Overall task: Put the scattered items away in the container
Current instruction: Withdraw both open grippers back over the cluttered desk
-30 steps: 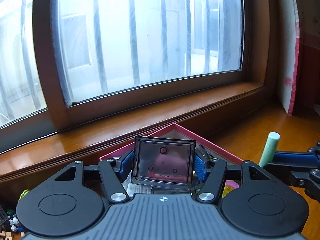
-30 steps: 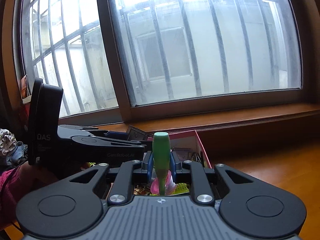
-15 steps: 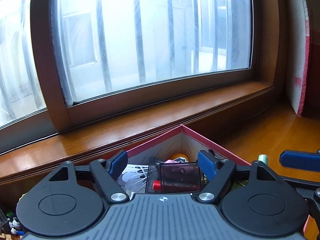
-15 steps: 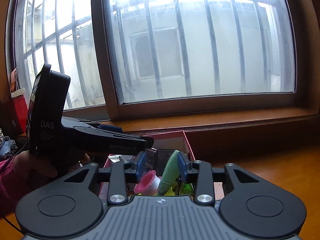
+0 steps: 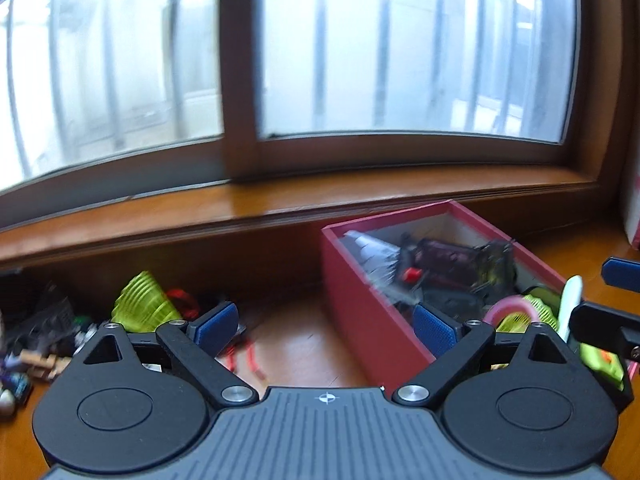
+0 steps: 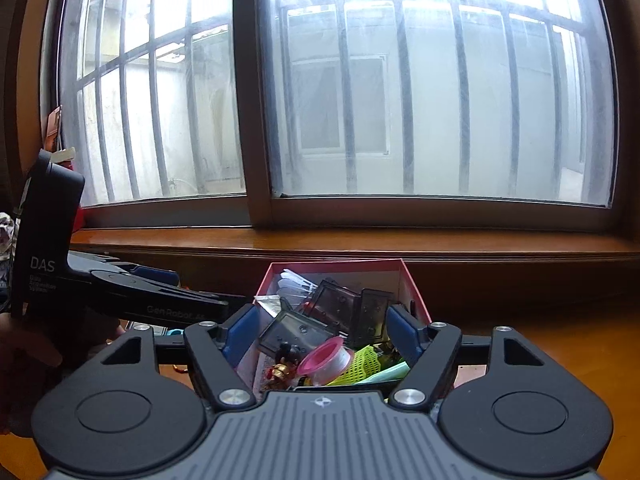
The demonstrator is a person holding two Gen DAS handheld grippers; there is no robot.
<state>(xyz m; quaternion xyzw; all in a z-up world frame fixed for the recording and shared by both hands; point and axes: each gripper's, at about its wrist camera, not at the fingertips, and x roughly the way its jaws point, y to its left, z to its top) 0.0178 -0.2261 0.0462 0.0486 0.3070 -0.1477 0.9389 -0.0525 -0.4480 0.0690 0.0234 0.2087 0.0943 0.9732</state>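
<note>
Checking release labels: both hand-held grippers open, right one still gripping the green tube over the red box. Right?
Not quite. The right hand-held gripper is open and grips nothing; the green tube lies in the red box, per the right wrist view. The left hand-held gripper is open, as stated.

Barred, daylit window in a brown wooden frame, glossy wooden sill directly beneath it.

Left wrist view motion-blurred: clutter at left edge unreadable, partly cut off. Box near end hidden behind right gripper.
</note>
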